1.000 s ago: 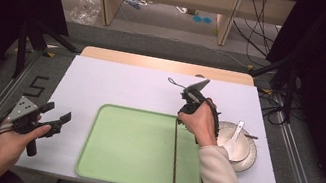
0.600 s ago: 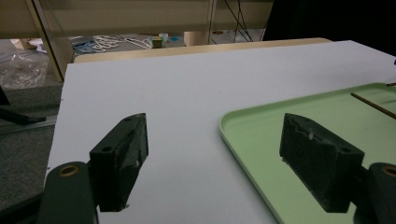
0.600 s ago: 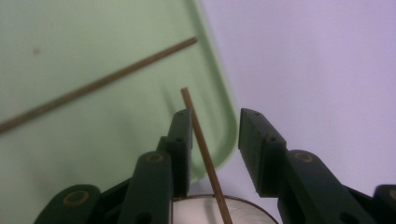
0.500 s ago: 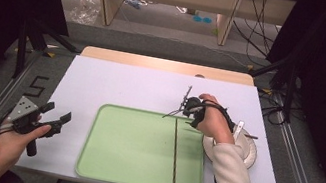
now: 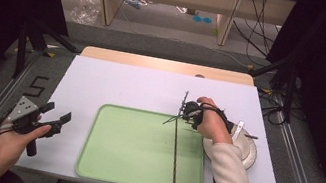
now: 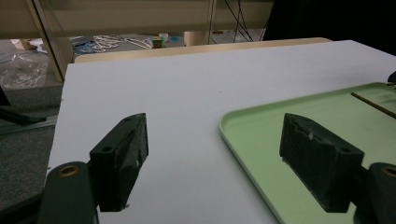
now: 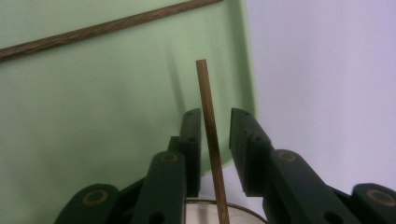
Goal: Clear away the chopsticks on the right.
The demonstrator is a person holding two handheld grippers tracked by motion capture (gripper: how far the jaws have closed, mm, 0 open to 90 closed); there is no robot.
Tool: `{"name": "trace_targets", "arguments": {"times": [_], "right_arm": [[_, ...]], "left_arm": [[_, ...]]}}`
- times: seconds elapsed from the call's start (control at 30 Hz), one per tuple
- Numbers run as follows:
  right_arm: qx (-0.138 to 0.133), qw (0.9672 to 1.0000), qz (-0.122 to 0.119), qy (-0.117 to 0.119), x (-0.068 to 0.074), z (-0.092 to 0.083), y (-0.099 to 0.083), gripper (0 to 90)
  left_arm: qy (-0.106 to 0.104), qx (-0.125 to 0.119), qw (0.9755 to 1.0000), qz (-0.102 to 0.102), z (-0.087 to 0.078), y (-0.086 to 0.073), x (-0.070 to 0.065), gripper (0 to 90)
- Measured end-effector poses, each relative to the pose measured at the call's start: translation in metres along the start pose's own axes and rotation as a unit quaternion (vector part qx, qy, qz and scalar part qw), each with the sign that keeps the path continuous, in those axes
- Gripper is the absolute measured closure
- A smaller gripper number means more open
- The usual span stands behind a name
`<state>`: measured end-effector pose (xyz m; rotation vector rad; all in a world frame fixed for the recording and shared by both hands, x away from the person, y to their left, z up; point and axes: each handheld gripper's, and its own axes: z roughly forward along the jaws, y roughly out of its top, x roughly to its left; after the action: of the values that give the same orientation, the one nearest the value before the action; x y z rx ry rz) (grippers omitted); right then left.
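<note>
Evidently the step in hand is setting a second chopstick (image 7: 208,102) down into the green tray (image 5: 88,159), beside the first chopstick (image 5: 174,159), which lies lengthwise in the tray's right part.

Right gripper (image 5: 187,113): positioned over the tray's far right corner, just beside the white dish (image 5: 249,155), which holds a pale spoon (image 5: 237,130). In the right gripper view the jaws stand partly apart. The second chopstick runs between them, lying against one jaw, with a clear gap to the other. It is judged loose in the jaws rather than clamped. Its far end hangs over the tray floor near the rim.

Left gripper (image 5: 57,116): held off the table's near left corner, well apart from the work. In the left gripper view its jaws are spread wide and hold nothing, and they look across the white table (image 5: 126,85) toward the tray's left rim.

Recommendations:
- Bring the stick low and near level before parting the jaws fully, so it does not bounce or roll.
- Aim it parallel to the first chopstick and inside the rim; its tip is close to the edge and could ride up onto it.
- Draw the gripper straight back along the stick, clear of the dish.
</note>
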<state>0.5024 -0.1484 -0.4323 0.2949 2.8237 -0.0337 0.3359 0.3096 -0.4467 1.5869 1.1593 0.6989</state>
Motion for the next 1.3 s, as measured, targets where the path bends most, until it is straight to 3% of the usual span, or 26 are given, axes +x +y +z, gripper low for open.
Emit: {"name": "trace_targets", "arguments": {"times": [0.17,0.27,0.4,0.67,0.7,0.77,0.9,1.03,1.07,1.3], "right_arm": [[0.0,0.9999,-0.011,-0.005,0.0,0.002,0.0,83.2],[0.0,1.0,0.003,-0.008,0.003,0.0,0.001,85.8],[-0.007,0.9998,-0.005,-0.018,0.003,-0.003,0.002,87.2],[-0.046,0.9975,-0.003,-0.052,0.001,-0.017,0.002,87.3],[-0.055,0.9962,-0.018,-0.065,-0.002,-0.019,0.002,87.3],[-0.066,0.9941,-0.026,-0.081,-0.004,-0.024,0.002,87.4],[-0.096,0.9911,0.009,-0.092,-0.003,-0.037,0.002,87.4],[-0.138,0.9826,0.017,-0.123,-0.007,-0.051,0.0,87.4],[-0.144,0.9811,0.033,-0.124,-0.006,-0.054,-0.001,87.4],[-0.222,0.9577,0.074,-0.168,-0.009,-0.076,-0.005,87.4]], "left_arm": [[0.0,0.0,1.0,0.0,0.0,0.0,0.0,23.8],[0.0,0.0,1.0,0.001,0.0,0.0,0.0,23.8],[0.0,0.0,1.0,0.002,0.0,0.0,0.0,23.8],[-0.001,-0.003,1.0,0.001,0.0,0.0,-0.001,23.0],[-0.001,-0.004,1.0,0.004,0.0,0.001,0.0,22.8],[-0.001,-0.005,1.0,0.002,0.0,0.001,-0.001,22.5],[-0.001,-0.006,1.0,0.003,0.0,0.001,-0.001,21.8],[0.0,-0.008,1.0,0.003,-0.001,0.001,-0.001,20.7],[0.001,-0.009,1.0,0.003,-0.001,0.001,-0.001,20.3],[0.004,-0.011,0.9999,0.008,-0.001,0.002,-0.001,16.8]]}}
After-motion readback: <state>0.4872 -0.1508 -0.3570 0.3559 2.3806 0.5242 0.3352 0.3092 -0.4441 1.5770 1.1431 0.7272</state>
